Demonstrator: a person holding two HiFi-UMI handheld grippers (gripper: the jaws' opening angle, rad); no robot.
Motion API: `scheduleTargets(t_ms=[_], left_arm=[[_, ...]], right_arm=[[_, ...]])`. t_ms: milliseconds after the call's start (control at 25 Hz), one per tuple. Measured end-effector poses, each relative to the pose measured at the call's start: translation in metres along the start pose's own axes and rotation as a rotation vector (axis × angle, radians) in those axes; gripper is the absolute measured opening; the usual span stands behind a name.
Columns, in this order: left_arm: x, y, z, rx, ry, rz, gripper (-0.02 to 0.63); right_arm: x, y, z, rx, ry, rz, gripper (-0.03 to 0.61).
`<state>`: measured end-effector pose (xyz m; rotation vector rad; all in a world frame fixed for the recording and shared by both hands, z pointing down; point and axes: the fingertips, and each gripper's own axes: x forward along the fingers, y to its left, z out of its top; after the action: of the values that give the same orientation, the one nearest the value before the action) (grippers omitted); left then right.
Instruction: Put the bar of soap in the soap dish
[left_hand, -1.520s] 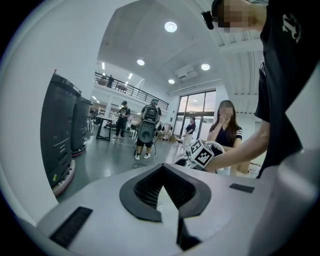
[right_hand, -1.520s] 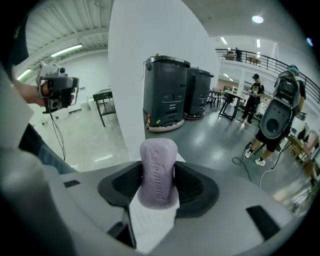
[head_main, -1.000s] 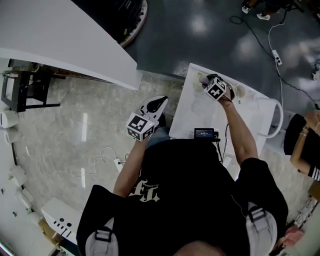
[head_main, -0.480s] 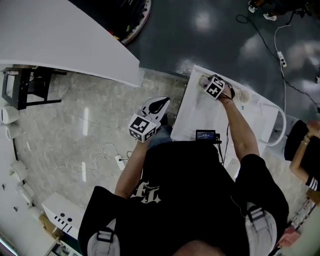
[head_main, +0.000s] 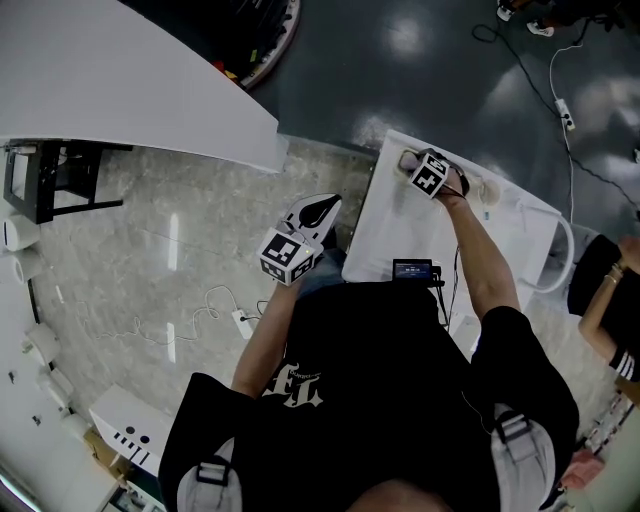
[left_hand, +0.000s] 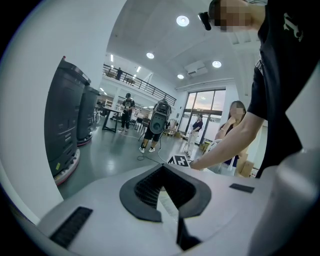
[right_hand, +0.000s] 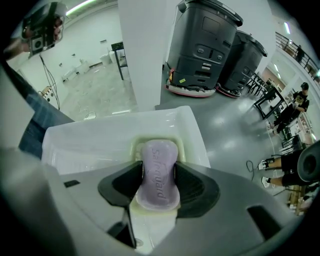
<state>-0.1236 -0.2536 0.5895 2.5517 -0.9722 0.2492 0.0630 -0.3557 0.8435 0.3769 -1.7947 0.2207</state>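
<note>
Pale marbled floor fills the left of the head view, and a loose white cable is seen lying on it. Above that floor, clear of the desk's near-left edge, the left gripper is held out in the air. Its jaws are seen closed tip to tip in its own view, with nothing between them, and it plays no part in the work at this moment.

Further right, the white desk is reached across by the person's right arm. At its far end the right gripper is held low over the surface. Its jaws are seen pressed against the two long sides of the bar of soap, a lilac bar with a name moulded into its top face. Directly beneath the bar, the pale yellow-green soap dish is seen, with its rim showing around the far end and at the near end. The bar is lined up with the dish along its length. Whether it already rests on the dish or is held just above cannot be told.

The placing step is judged to be in hand and nearly finished. For the next move, the bar would need to be settled into the dish if it is not yet seated. The jaws would then be opened evenly and drawn straight up, so that the bar is not dragged out or the dish shifted.
</note>
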Motion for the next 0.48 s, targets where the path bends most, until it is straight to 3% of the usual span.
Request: scheduleTargets(t_ms=[240,480], left_arm=[[0.002,-0.001,0.000,0.006,0.001,0.000,0.008],[0.004,-0.004,0.005,0.021,-0.009,-0.007,0.008]], right_arm=[[-0.004,0.001,0.000,-0.036,0.004,0.020,0.199],[-0.033,-0.003,0.003,0.036,-0.073,-0.022,0.199]])
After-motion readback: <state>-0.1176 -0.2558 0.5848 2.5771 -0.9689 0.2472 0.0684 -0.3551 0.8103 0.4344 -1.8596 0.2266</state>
